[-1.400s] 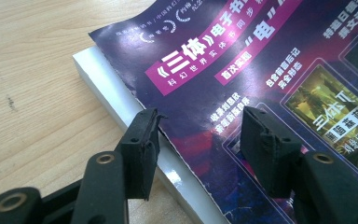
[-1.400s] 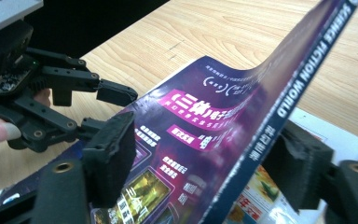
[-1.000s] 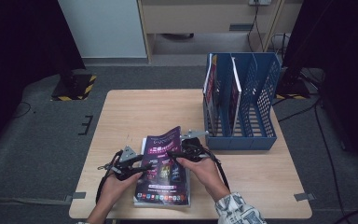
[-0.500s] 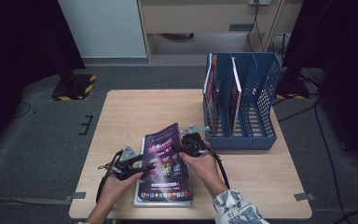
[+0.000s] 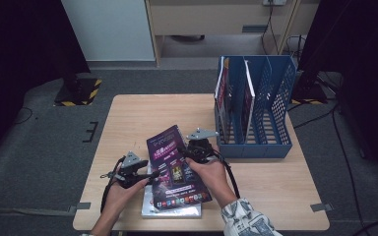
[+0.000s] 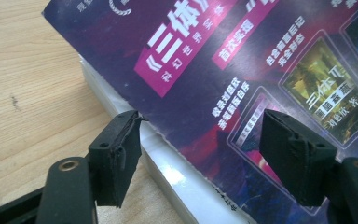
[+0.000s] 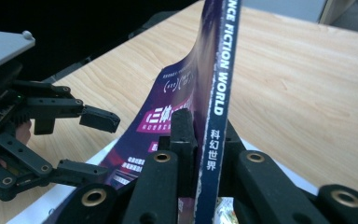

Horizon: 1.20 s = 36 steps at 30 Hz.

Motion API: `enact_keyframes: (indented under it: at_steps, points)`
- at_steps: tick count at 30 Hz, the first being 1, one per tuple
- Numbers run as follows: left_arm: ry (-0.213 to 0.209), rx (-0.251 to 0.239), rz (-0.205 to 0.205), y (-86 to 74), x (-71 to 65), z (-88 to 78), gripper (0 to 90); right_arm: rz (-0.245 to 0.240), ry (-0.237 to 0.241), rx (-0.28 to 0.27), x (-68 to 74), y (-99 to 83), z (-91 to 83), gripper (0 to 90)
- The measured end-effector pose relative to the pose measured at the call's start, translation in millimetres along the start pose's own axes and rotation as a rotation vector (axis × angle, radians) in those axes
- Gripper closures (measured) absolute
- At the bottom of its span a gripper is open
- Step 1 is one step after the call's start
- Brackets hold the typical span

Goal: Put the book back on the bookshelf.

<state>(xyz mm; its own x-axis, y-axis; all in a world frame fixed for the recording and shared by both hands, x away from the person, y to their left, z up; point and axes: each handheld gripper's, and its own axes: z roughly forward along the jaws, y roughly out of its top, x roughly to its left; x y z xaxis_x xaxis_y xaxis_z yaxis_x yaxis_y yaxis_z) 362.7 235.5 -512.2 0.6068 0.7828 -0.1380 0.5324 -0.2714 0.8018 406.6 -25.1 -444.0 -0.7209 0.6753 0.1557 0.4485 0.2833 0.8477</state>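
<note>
Gripping now: right gripper (image 7: 200, 154) clamped on the spine edge of the magazine (image 5: 173, 164), jaws just closed onto it, pads squeezing both sides of the blue spine.
Letting go: left gripper (image 6: 205, 154) parted, jaws just opening, one pad under the magazine's left edge, the other over the cover, neither pressing.
Lying of the magazine: tilted up along the spine side, lower left edge sagging to the second magazine (image 5: 170, 210) flat beneath it; long axis running away from the person, slightly leftward at the far end.
Bearing from the grip: file rack (image 5: 256, 113) just beyond and to the right of the right gripper, the nearer hand by far; two magazines (image 5: 234, 96) upright in its left slots, right slots free.
Edges: rack's low front wall close to the right gripper; judged need to lift clear of it before swinging over.
Open room: bare table (image 5: 142, 113) to the far left, wide strip at the near right.
</note>
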Motion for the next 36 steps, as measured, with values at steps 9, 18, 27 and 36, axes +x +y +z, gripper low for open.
enact_keyframes:
  at_steps: [9,18,27,36]
  points:
    - [0.004,-0.028,-0.027,0.6,2.9,-2.8,27.6,-0.035,-0.004,-0.044,3.1,6.9,-6.2,84.0]
    - [-0.026,-0.026,-0.047,0.5,3.7,-1.0,26.3,-0.039,0.001,-0.091,2.3,10.4,-11.4,84.2]
    - [-0.074,-0.037,-0.065,1.4,5.5,2.0,23.6,-0.069,0.029,-0.161,7.6,17.4,-17.5,84.3]
    - [-0.143,-0.047,-0.085,3.2,5.7,8.3,24.9,-0.090,0.066,-0.214,13.3,23.6,-21.9,84.3]
